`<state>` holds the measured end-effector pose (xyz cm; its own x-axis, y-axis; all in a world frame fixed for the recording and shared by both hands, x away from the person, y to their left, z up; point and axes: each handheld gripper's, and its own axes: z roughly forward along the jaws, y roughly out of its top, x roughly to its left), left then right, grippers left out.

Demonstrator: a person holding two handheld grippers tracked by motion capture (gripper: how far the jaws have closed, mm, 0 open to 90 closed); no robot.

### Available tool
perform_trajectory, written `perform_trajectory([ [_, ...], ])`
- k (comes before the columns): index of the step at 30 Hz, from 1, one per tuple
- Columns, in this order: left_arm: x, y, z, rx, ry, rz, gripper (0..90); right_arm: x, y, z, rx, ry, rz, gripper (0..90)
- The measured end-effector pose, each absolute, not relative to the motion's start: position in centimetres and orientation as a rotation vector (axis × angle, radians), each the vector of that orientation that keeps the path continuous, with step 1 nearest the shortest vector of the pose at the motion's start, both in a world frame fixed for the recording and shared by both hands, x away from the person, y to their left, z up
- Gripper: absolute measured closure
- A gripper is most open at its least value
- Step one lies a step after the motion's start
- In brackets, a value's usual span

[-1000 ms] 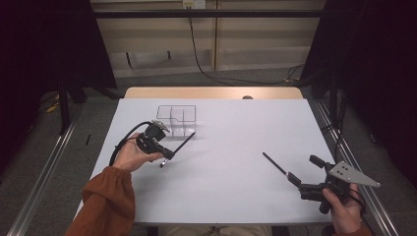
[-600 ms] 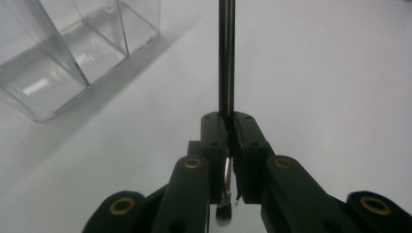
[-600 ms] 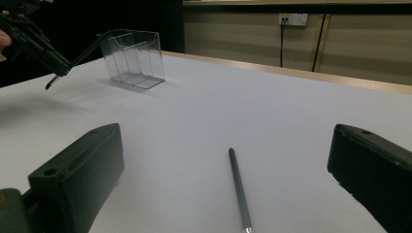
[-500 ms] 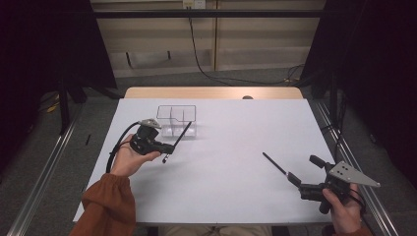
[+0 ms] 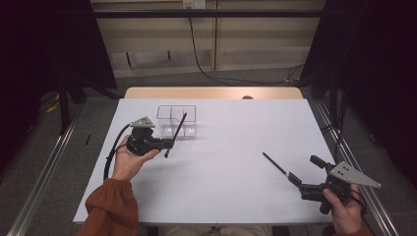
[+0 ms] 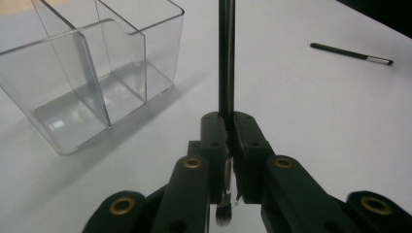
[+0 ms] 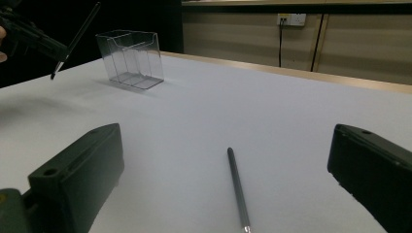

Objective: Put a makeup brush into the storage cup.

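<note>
brush [image 5: 175, 133] is the thing in hand: a thin black stick with a small tuft at its lower end, clenched in my left gripper [image 5: 166, 144] left of centre in the high view. going down in size, the white table [image 5: 221, 187] takes up the middle of that frame, with a wooden strip along its far edge. next comes the clear box [image 5: 176, 121], upper left of centre on the table, split by clear walls into compartments; i see nothing in the ones that face my left gripper view. my left gripper sits just below and left of the box, carried in my hand [image 5: 129, 161] with an orange sleeve [image 5: 108, 209] at the lower left edge. its jaws are pressed tight on the brush near the tuft end, and the long handle tilts up and to the right so that its tip lies over the box in the high view; whether it touches the box i cannot tell. in the left gripper view the handle [image 6: 226, 58] runs straight up the middle of the frame, the box [image 6: 92, 73] at upper left.

my right gripper [image 5: 295, 180] is at the lower right, jaws spread wide and grasping nothing. a second stick [image 5: 274, 164] lies flat on the table just ahead of it, between the jaws in the right gripper view [image 7: 238, 191], apart from both.
</note>
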<state>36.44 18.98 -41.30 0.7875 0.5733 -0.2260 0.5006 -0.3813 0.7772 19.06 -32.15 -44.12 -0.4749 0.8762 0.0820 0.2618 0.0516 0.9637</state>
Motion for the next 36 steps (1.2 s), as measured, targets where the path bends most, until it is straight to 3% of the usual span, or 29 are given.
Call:
perform_trajectory([
  [12,35.7,18.9,-40.7,1.946,0.762,0.163,84.5,19.0,-32.1,-44.1,1.143,1.782,1.449,0.0],
  [36,33.6,14.1,-39.2,1.982,0.561,0.069,84.4,19.0,-32.1,-44.1,1.144,1.783,1.449,0.0],
])
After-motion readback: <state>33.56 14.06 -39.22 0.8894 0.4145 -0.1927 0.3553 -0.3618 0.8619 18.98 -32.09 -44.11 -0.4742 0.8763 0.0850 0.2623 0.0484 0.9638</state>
